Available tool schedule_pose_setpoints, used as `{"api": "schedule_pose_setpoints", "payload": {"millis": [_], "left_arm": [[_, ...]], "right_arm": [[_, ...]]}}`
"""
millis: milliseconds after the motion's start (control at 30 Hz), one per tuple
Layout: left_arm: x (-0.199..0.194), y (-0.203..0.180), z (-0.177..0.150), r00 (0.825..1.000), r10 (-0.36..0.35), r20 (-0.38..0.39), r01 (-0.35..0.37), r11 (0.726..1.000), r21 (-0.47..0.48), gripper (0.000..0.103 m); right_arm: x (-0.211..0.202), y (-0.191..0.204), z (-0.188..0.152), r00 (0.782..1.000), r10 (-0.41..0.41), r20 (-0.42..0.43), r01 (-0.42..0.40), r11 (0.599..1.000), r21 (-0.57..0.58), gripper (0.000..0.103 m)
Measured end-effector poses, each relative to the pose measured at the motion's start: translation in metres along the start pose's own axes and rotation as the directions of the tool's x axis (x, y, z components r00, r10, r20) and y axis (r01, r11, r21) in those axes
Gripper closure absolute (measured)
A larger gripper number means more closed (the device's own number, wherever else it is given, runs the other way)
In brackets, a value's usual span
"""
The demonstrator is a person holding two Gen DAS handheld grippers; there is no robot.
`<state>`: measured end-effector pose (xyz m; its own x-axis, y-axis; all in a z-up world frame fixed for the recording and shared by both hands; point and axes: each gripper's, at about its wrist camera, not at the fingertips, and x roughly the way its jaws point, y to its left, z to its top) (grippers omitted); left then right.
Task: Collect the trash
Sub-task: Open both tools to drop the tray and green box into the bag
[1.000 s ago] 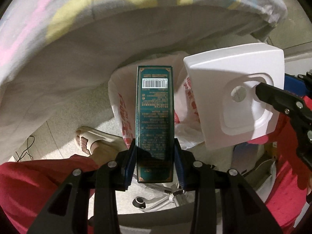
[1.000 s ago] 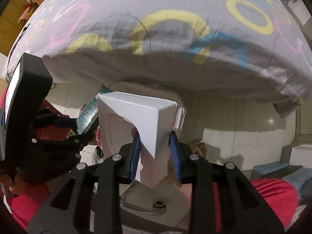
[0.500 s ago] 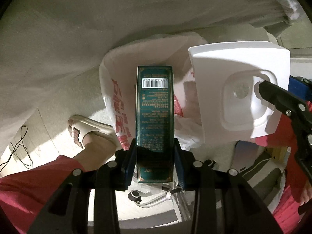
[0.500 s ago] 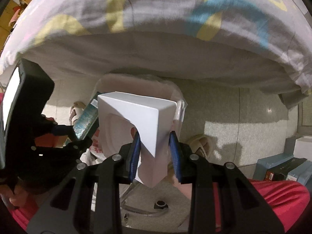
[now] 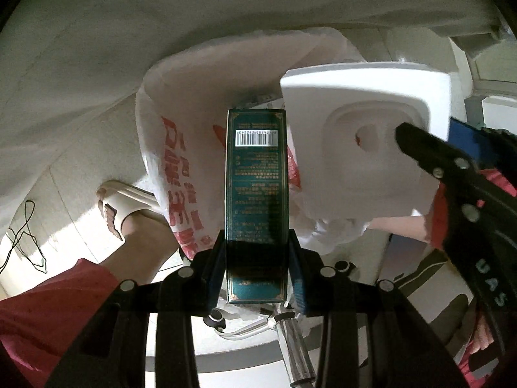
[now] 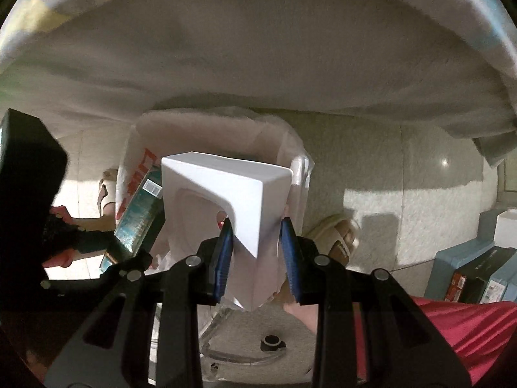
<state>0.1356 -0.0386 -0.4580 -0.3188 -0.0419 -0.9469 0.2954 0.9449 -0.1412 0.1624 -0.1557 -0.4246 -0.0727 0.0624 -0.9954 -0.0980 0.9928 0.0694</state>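
My left gripper [image 5: 257, 271] is shut on a tall dark green carton [image 5: 256, 190] with a barcode near its top; the carton [image 6: 139, 216] also shows at the left of the right wrist view. My right gripper [image 6: 255, 252] is shut on a white moulded packaging tray [image 6: 232, 200], seen from its hollow side as the tray [image 5: 365, 135] in the left wrist view. Both items hang just above the open mouth of a white plastic bag [image 5: 181, 161] with red print, which stands on the floor; the bag [image 6: 213, 129] lies right behind the tray.
A bed's sheet [image 6: 258, 48] overhangs the bag from above. A person's feet in pale sandals [image 5: 119, 203] [image 6: 339, 236] and red-clad legs [image 6: 452, 329] flank the bag. Boxes [image 6: 475, 274] stand at the right. A chair base [image 5: 258, 323] and a cable [image 5: 26, 236] lie on the tiled floor.
Both grippers have sunk toward the bag with their loads still held. The patterned bed top has slid out of view and the bag's mouth looks larger and closer.
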Motion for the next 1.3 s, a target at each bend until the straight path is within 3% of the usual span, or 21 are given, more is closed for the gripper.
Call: {"api": "schedule_pose_setpoints", "payload": {"millis": [667,900,1033,1300], "left_arm": [[0.035,0.0,0.013,0.995,-0.015,-0.095,0.009,0.998,-0.06,0.068],[0.036,0.002,0.014,0.995,-0.028,-0.095,0.021,0.997,-0.073,0.068],[0.035,0.004,0.014,0.996,-0.026,-0.088,0.019,0.997,-0.08,0.051],[0.032,0.005,0.014,0.996,-0.035,-0.086,0.026,0.995,-0.097,0.048]], "right_arm": [[0.057,-0.002,0.015,0.996,0.008,-0.093,-0.003,0.999,0.052,0.073],[0.066,-0.004,0.019,0.992,0.071,-0.105,-0.062,0.995,0.081,0.063],[0.068,-0.004,0.017,0.992,0.058,-0.112,-0.05,0.996,0.072,0.06],[0.066,-0.004,0.016,0.993,0.058,-0.102,-0.05,0.996,0.08,0.054]]}}
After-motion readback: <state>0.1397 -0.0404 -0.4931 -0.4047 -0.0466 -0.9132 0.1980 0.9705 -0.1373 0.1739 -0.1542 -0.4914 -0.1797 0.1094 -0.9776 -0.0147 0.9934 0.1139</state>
